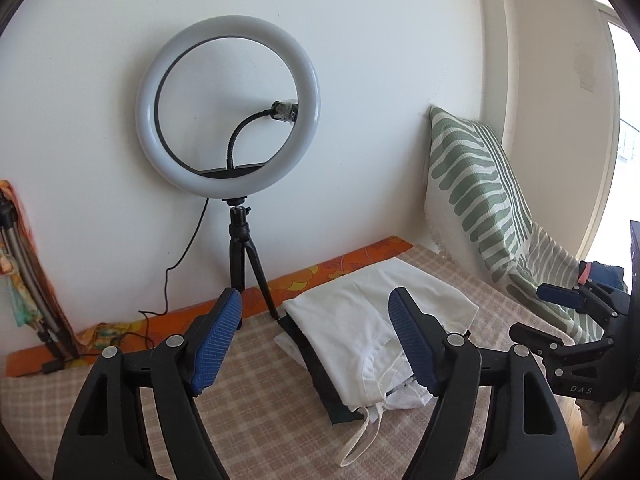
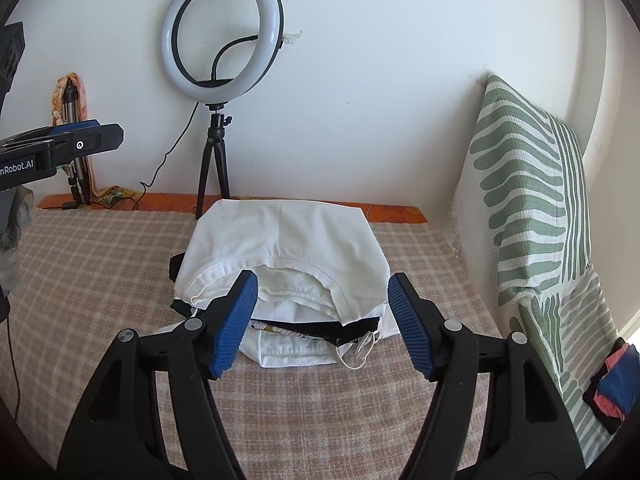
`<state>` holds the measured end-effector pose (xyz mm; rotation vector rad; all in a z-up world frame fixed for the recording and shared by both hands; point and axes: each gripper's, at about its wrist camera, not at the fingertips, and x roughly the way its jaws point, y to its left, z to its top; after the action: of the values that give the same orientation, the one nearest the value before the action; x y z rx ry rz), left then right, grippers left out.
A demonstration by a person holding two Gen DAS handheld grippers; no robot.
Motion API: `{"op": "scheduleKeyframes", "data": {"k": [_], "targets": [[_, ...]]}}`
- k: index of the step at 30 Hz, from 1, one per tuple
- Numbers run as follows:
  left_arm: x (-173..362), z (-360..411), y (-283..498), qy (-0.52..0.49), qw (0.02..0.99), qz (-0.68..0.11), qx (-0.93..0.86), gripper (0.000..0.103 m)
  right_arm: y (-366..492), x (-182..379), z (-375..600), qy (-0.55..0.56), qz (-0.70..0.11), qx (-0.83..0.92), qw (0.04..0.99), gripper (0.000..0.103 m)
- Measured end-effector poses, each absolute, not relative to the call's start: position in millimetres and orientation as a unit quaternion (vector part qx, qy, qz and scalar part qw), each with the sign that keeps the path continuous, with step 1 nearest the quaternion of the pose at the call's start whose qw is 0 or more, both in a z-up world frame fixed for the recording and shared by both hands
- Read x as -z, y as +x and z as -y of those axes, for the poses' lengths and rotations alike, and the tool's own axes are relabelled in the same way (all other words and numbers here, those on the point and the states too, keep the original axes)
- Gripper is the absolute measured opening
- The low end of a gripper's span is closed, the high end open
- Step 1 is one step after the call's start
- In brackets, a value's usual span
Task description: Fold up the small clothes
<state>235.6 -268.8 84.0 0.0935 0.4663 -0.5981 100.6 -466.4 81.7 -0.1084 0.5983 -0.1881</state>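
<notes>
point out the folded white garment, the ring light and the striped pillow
folded white garment (image 2: 280, 236), right wrist view, flat top panel
ring light (image 1: 228, 108), left wrist view, left side of the white ring
striped pillow (image 2: 528, 184), right wrist view, middle of its front face

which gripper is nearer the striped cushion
Right. The right gripper hangs close beside the striped cushion; the left gripper is farther off, on the right gripper's other side.

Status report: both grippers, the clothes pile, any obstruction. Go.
Left gripper open, empty. Right gripper open, empty. Folded white garment tops the clothes stack. Nothing obstructing.
</notes>
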Motion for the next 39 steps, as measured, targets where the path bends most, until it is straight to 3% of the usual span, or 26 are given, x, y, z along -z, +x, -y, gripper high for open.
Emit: {"op": "scheduleKeyframes", "data": {"k": [8, 12, 18, 39], "targets": [[-91, 232, 174, 0.079, 0.933, -0.201, 0.287, 0.087, 62, -87, 415, -0.061, -0.278, 0.095, 0.954, 0.091], [-84, 217, 148, 0.097, 0.936, -0.192, 0.279, 0.098, 48, -83, 395, -0.055, -0.273, 0.094, 0.956, 0.092], [-71, 193, 120, 0.087, 0.938, -0.197, 0.273, 0.102, 32, -73, 378, -0.035, -0.260, 0.103, 0.959, 0.101], [-20, 169, 112, 0.092, 0.952, -0.241, 0.164, 0.102, 23, -47, 381, -0.016, -0.216, 0.142, 0.966, 0.103]]}}
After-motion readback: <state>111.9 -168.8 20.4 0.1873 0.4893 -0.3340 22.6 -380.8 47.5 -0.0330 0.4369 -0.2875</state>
